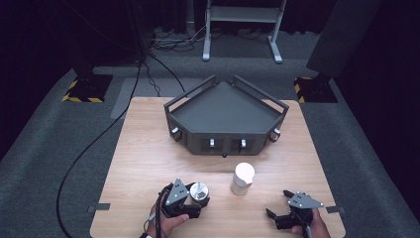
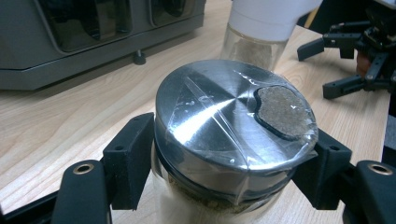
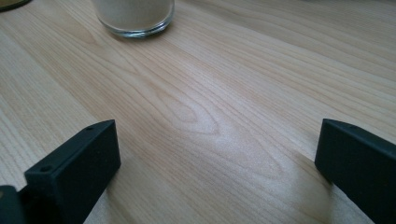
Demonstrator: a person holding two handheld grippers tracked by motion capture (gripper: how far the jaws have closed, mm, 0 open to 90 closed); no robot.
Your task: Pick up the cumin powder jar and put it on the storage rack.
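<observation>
Brushed steel catches the light where our left gripper (image 1: 194, 198) has its hold: a glass jar with a metal lid (image 2: 233, 119), standing on the wooden table (image 1: 143, 158) near its front edge. In the left gripper view the two black jaws press against the jar's sides just under the lid, one on each side, clamped on the jar — no gap shows between pads and glass. Clear film is stretched over the lid, and a dark, rough patch sits near its rim. Brownish granules show through the glass below.

Just beside it to the right stands a second jar with a white cap (image 1: 242, 177), apart from both grippers.

Our right gripper (image 1: 281, 212) rests near the table's front right corner, well apart from the jars. Its jaws stand wide — in the right gripper view bare wood lies between them, and they hold nothing.

Behind the jars, mid-table, sits a dark grey angular tray (image 1: 225, 111).
</observation>
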